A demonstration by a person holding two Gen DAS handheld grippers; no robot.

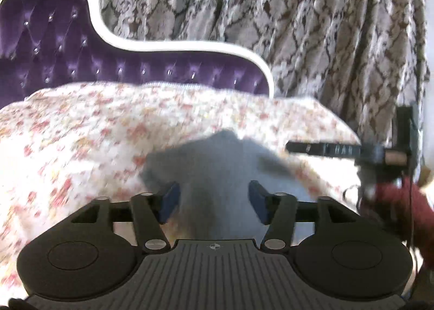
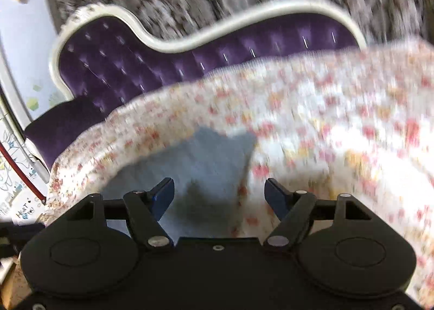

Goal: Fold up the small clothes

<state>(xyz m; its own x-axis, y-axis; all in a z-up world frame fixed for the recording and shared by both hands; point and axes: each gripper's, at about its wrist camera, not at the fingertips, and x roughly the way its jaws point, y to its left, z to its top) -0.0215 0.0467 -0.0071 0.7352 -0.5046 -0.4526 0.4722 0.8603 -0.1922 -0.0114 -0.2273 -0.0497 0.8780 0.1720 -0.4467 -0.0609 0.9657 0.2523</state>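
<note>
surface: floral bedspread point(image 1: 81, 131) under a light-blue garment point(image 1: 217, 163) | room: purple tufted headboard point(image 1: 54, 47), patterned curtain point(image 1: 298, 25) | left gripper point(image 1: 214, 199), right gripper point(image 2: 219, 196): jaws spread, empty

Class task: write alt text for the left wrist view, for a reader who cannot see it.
An open left tool hovers over a light blue garment lying on a floral bedspread. The right tool enters from the right; a purple tufted headboard and patterned curtain stand behind.
</note>
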